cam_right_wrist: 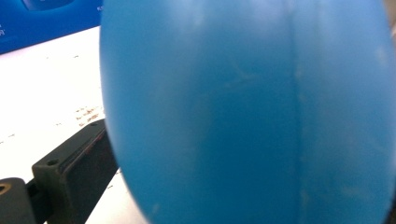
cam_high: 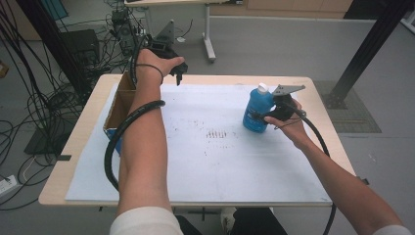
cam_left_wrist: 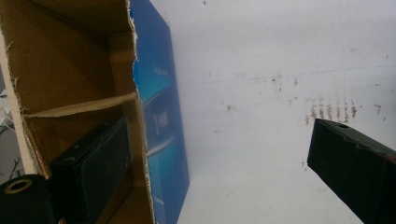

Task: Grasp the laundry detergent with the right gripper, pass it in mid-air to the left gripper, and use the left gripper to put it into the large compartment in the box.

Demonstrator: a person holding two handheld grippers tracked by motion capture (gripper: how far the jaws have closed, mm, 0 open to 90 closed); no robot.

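A blue bottle with a white cap stands on the white mat at the right. My right gripper is shut on its body from the right. In the right gripper view the bottle is very close, one black jaw presses its left side, and the other jaw is hidden behind it. An open cardboard box with a blue outside lies along the table's left edge. My left gripper is open at the far edge. In the left gripper view it straddles the box wall, one jaw inside the box.
The wooden table shows around the mat. On the floor to the far left lie several black cables. A black post rises at the far right, and another table's leg stands beyond.
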